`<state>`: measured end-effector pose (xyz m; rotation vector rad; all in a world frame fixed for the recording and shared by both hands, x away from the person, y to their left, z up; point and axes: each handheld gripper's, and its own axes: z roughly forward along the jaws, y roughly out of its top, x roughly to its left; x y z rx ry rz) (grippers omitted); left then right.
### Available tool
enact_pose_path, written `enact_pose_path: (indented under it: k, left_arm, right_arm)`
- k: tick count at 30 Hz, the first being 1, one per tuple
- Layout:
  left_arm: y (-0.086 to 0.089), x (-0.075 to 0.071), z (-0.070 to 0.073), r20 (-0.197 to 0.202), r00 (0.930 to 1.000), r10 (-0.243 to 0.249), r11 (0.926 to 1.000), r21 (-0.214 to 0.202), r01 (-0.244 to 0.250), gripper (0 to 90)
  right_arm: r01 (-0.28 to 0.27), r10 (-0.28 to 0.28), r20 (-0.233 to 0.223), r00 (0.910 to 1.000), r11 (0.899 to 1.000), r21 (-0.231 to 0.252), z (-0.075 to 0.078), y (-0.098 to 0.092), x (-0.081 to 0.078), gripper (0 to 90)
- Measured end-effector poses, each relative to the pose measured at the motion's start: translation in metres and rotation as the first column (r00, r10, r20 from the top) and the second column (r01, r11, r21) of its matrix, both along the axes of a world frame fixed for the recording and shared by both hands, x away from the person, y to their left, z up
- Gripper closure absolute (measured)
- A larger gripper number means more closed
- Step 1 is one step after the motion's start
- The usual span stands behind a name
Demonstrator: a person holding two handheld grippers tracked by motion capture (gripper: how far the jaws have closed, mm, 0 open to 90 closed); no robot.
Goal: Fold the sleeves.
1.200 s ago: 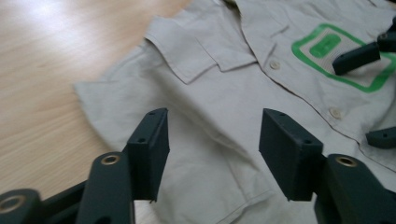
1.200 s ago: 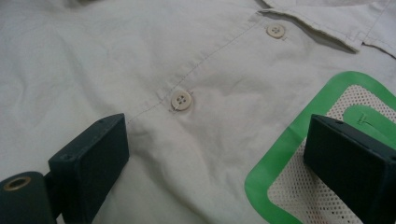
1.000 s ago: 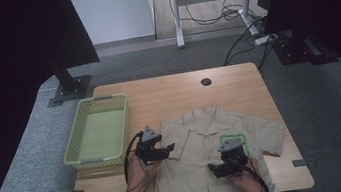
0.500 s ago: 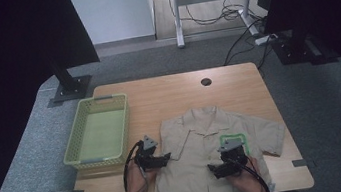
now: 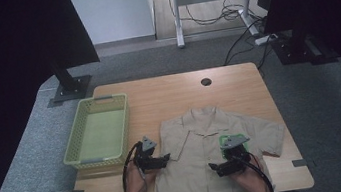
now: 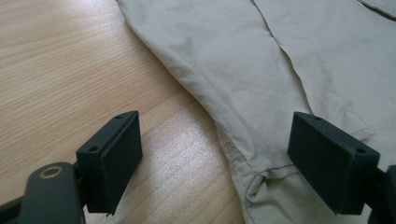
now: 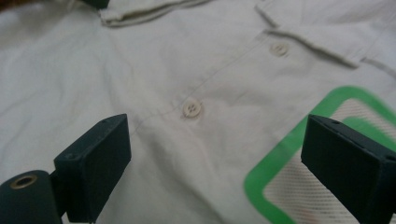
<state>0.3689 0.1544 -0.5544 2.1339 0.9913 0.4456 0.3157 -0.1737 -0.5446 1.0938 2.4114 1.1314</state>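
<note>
Beige short-sleeved cotton shirt [image 5: 212, 155] lies flat, unfolded — folding not begun. Left gripper [image 6: 219, 161], jaws just opened, straddles its nine-o'clock hem; right gripper [image 7: 215, 163] spread, empty.

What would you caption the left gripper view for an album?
Open left gripper poised over the beige shirt edge on the wooden table.

A short-sleeved shirt [image 5: 217, 155] lies spread flat on the near half of the table [image 5: 173, 93], collar toward the far edge, hem at the near edge. A basket [image 5: 98, 134] sits on the table's left side, just beside the shirt's sleeve. The left gripper [image 5: 164, 158] is at the shirt's left edge; the right gripper [image 5: 214, 167] is over its front, right of the button placket. A cable hole [image 5: 206, 82] lies behind the shirt.
</note>
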Motion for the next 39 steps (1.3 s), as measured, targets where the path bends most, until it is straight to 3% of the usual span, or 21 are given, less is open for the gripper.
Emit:
enact_pose_path:
  k: [8,17,23,31,39]
  left_arm:
    - [0.007,-0.002,0.000,0.000,1.0000,-0.001,1.0000,0.000,0.001,17.4]
    - [0.016,-0.001,0.000,0.000,0.9996,0.027,0.9996,-0.002,-0.027,17.4]
    - [0.020,-0.001,0.000,0.000,0.9990,0.045,0.9990,-0.002,-0.045,17.4]
    - [0.026,0.000,0.000,-0.001,0.9975,0.071,0.9974,-0.004,-0.071,17.5]
    - [0.027,0.000,0.000,0.000,0.9971,0.077,0.9970,-0.005,-0.077,17.8]
  right_arm:
    - [0.062,-0.061,0.046,0.9971,0.998,-0.022,0.019,-0.028,0.007,8.4]
    - [0.197,-0.197,0.056,0.9789,0.980,-0.010,0.023,-0.074,0.013,7.3]
    - [0.291,-0.290,0.058,0.9552,0.956,-0.016,0.021,-0.103,0.015,8.5]
    - [0.397,-0.395,0.045,0.9174,0.917,-0.028,0.012,-0.137,0.017,10.4]
    - [0.480,-0.479,0.029,0.8775,0.876,-0.044,-0.005,-0.155,0.016,14.9]
